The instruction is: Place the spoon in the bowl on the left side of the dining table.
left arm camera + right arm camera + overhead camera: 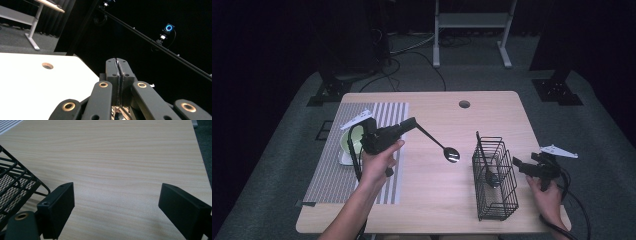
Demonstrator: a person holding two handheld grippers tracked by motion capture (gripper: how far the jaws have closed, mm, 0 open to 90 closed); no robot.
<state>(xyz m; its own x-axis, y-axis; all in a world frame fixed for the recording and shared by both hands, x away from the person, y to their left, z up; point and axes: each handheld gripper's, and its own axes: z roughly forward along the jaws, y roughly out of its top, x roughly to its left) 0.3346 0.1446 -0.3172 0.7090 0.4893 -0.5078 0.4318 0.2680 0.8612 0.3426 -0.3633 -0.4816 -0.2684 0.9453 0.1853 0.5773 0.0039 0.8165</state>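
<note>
A: While the left gripper (412, 123) clamps the spoon (451, 154) over the table (432, 200), where's the right (518, 163)?
B: Jaws wide apart, empty, beside the basket (495, 175).

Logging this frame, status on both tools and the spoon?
Left tool shut on spoon, held above the table. Right tool open beside wire basket. One utensil already in basket.

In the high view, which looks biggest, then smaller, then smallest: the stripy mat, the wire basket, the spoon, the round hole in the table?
1. Striped placemat
2. Black wire basket
3. Spoon held by the left hand-held gripper
4. Hole in the table
</note>
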